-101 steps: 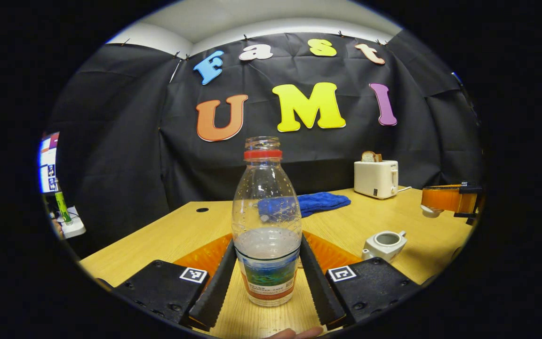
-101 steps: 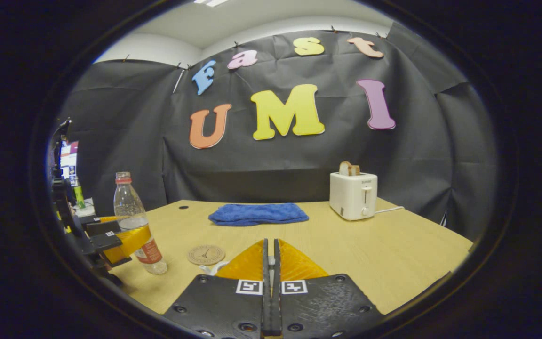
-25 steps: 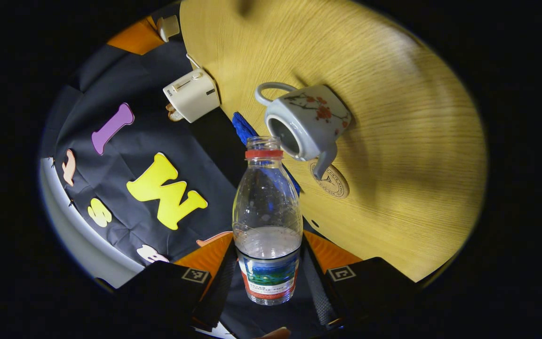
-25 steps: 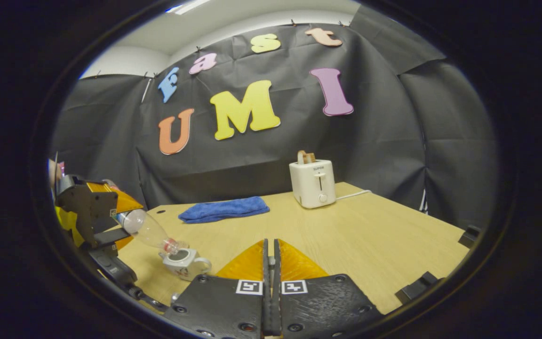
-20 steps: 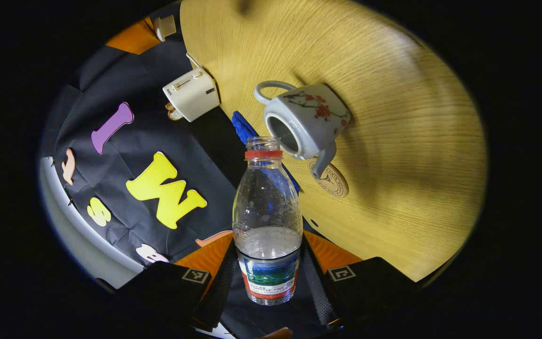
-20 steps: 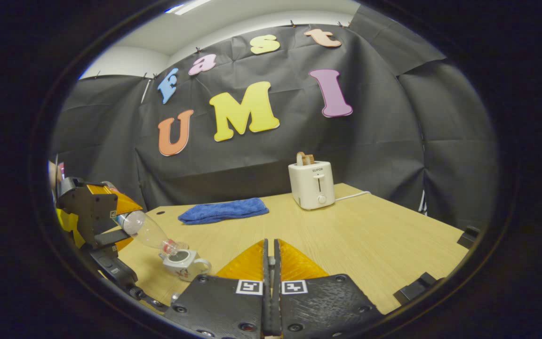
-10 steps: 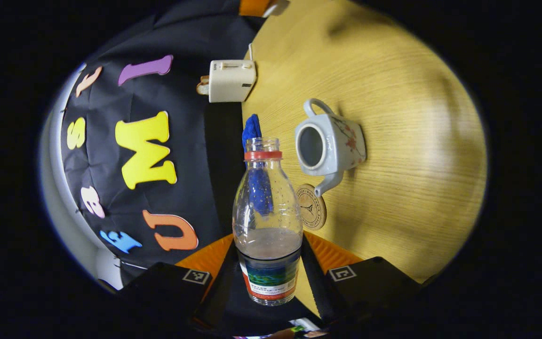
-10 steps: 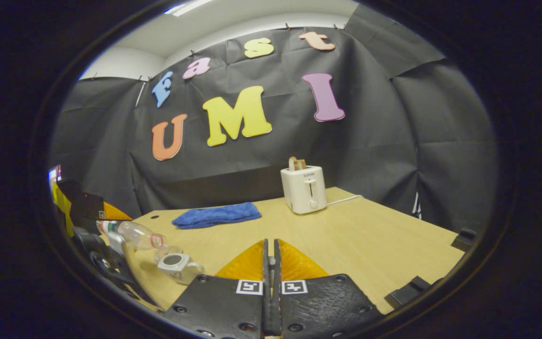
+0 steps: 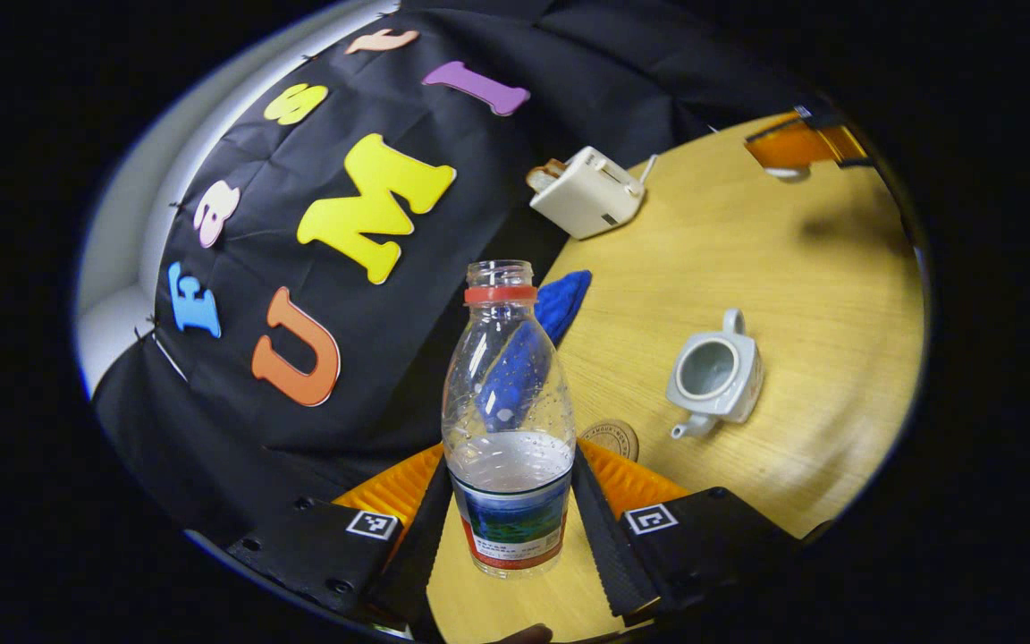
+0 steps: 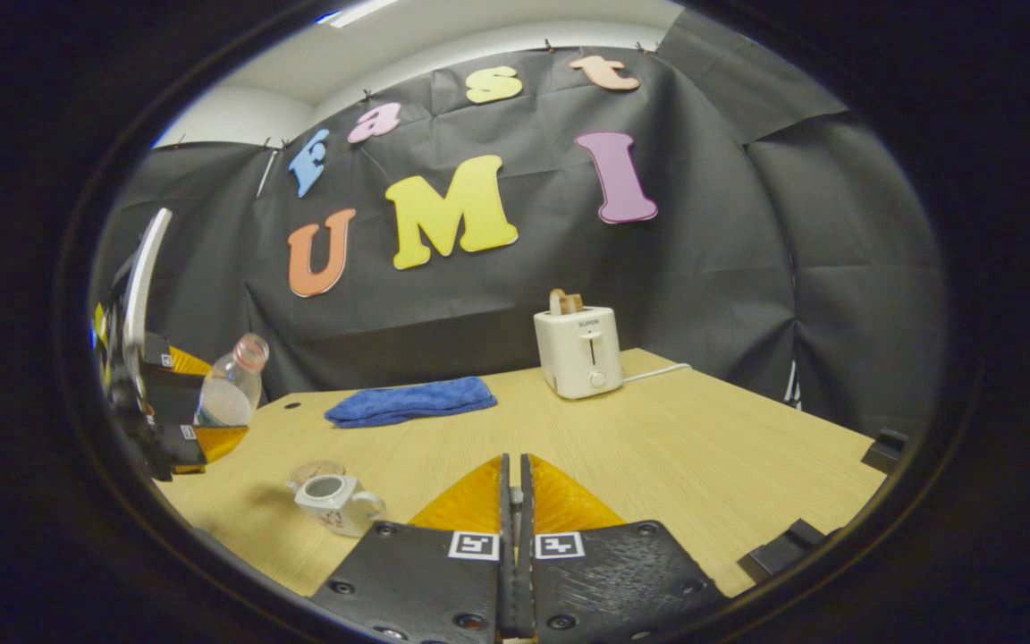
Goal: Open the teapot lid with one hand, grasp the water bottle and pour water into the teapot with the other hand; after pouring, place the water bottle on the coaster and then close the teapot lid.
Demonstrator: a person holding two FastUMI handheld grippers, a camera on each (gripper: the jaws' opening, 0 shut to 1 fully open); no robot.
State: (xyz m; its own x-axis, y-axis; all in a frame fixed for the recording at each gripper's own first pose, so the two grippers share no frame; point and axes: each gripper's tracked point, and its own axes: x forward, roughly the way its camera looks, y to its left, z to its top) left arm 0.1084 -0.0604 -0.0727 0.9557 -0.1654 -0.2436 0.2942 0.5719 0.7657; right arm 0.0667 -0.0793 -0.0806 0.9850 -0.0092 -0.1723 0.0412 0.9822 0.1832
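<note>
Left gripper [image 9: 506, 528] clenched on the water bottle [image 9: 508, 420], one finger on each side of the labelled lower body; the bottle is uncapped, partly full and held clear above the desk [image 9: 747, 250], tilted but nearer upright than level in the right gripper view [image 10: 231, 389]. Teapot [image 9: 716, 376] stands open on the desk towards the near left corner as the right gripper view has it [image 10: 333, 501], its mouth bare, spout towards the coaster [image 9: 613, 438]. The coaster lies just beside the teapot, on the side nearer the bottle. Right gripper [image 10: 511, 501], seen afar in the left gripper view [image 9: 792, 148], has its jaws pressed together, with a small pale piece at its tip there, probably the lid; whether both fingers press on it cannot be told. Judgement: pouring looks finished, and the step in hand is setting the bottle on the coaster. To do it well: bring the bottle fully upright before lowering, since the neck is open and water remains; come down from above with the base centred on the disc, keeping clear of the spout; let the base sit flat before loosening the fingers, then back off level without brushing the bottle. Blue cloth [image 10: 409, 401] and toaster [image 10: 579, 351] sit along the far edge, well apart from this.
</note>
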